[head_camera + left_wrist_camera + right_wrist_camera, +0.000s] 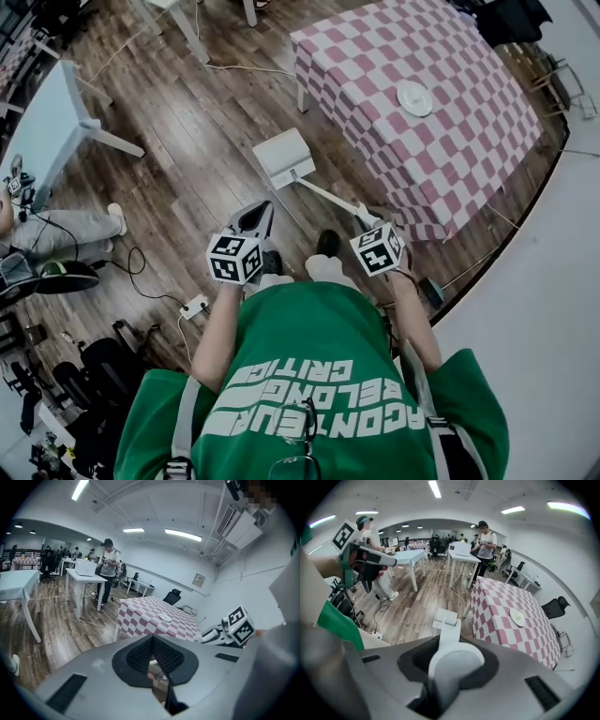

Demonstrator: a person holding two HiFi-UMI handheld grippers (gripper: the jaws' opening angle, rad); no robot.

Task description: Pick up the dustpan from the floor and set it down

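Note:
The white dustpan (284, 157) hangs at the far end of its long handle (328, 195), over the wooden floor beside the checked table (450, 150). My right gripper (364, 217) is shut on the top of that handle. In the right gripper view the broad white handle (451, 641) fills the jaws of the right gripper (454, 645), and the dustpan (446, 618) shows small beyond it. My left gripper (255, 214) is held level to the left of the handle, apart from it. The left gripper (152, 640) has its dark pads together with nothing between them.
A white plate (414, 97) lies on the checked table. A pale blue table (47, 122) stands at the left, with a seated person's leg (66, 230) and a power strip (194, 306) with cables on the floor nearby. A person (485, 541) stands by a white desk further off.

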